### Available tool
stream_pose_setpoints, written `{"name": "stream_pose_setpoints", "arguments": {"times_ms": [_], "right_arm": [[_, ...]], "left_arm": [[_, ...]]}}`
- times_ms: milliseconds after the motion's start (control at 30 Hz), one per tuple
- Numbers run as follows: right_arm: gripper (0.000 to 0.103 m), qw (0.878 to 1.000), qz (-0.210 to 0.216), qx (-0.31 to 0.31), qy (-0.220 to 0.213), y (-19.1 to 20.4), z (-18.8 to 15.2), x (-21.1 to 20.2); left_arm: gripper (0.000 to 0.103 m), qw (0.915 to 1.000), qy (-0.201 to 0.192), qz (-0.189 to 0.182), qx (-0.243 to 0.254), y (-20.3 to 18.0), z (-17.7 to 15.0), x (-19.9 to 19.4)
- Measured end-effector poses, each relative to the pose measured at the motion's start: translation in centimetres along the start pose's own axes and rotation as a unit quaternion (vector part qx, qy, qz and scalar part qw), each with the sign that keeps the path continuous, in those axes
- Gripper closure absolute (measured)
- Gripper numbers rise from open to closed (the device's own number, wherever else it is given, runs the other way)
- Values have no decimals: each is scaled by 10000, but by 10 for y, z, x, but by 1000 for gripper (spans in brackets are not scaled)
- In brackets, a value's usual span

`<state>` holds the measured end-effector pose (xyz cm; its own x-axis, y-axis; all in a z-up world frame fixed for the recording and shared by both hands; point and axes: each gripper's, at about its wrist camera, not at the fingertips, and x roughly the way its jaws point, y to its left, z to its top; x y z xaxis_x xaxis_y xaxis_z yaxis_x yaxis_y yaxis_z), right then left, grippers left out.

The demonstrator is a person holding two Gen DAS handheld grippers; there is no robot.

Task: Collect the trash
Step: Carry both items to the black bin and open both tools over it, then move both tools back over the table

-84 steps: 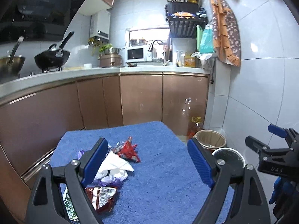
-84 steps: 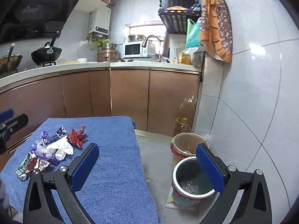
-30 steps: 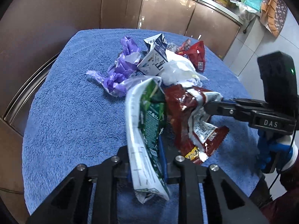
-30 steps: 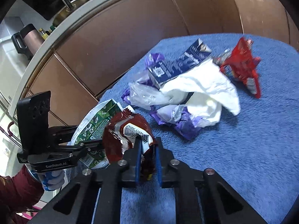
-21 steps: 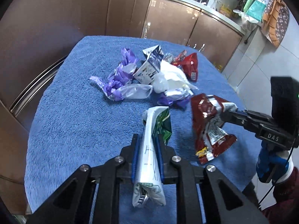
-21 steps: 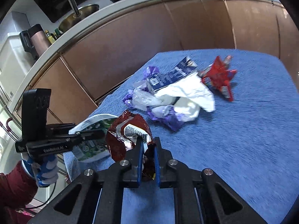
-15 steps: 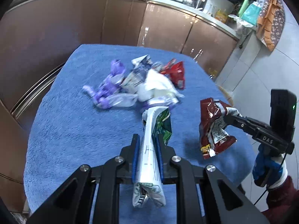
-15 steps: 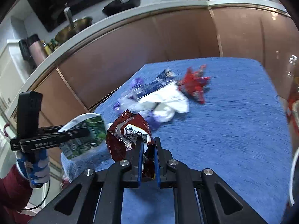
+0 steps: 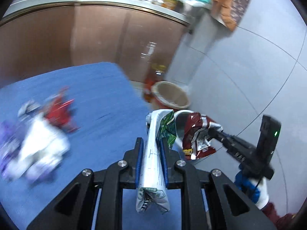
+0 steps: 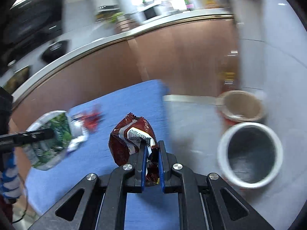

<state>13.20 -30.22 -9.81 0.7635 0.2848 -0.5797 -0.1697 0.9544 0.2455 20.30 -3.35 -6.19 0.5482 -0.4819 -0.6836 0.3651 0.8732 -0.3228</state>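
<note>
My left gripper (image 9: 151, 145) is shut on a green and white wrapper (image 9: 153, 164), held above the right edge of the blue cloth table (image 9: 99, 103). My right gripper (image 10: 151, 147) is shut on a dark red snack wrapper (image 10: 130, 141); it also shows in the left wrist view (image 9: 195, 136), just right of the green wrapper. The green wrapper shows at the left of the right wrist view (image 10: 49, 138). A white-rimmed grey bin (image 10: 249, 153) stands on the floor to the right, with a beige-lined bin (image 10: 241, 105) behind it.
More trash stays on the cloth: a red wrapper (image 9: 59, 111), white plastic (image 9: 44, 145) and purple bits (image 9: 7, 134). Brown cabinets (image 9: 96, 38) run behind the table. A tiled wall (image 9: 249, 67) is on the right. An oil bottle (image 9: 153, 76) stands near the bins.
Both grippers have lifted their wrappers off the cloth and swung right toward the bins. The views are blurred by the motion.
</note>
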Motion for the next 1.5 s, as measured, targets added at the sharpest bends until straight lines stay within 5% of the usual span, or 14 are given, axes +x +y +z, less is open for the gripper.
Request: {"name": "stream_pose_setpoints", "arguments": {"times_ms": [200, 367, 633, 733, 800, 1033, 1367, 1500], "right_arm": [[93, 9898, -1295, 596, -65, -90, 2, 14], [93, 9762, -2047, 703, 111, -130, 3, 45], [85, 9603, -2638, 869, 245, -176, 4, 78], [79, 9574, -2731, 881, 325, -180, 3, 84], [76, 9568, -2759, 846, 344, -178, 2, 83], [69, 9591, -2674, 895, 242, -169, 1, 74], [58, 9721, -2213, 732, -269, -111, 14, 29], [56, 9765, -2005, 543, -578, -71, 24, 0]], "left_arm": [[87, 9962, 443, -516, 541, -73, 64, 117], [87, 9897, 876, -712, 877, -121, 87, 209], [84, 9813, 1491, -843, 879, -157, 92, 320], [72, 9799, 1583, -939, 777, -163, 94, 343], [62, 9797, 1556, -1043, 709, -164, 93, 344], [61, 9835, 1210, -1196, 612, -161, 97, 305], [60, 9947, 216, -858, 522, -139, 88, 169], [51, 9960, -222, -746, 446, -121, 79, 105]]}}
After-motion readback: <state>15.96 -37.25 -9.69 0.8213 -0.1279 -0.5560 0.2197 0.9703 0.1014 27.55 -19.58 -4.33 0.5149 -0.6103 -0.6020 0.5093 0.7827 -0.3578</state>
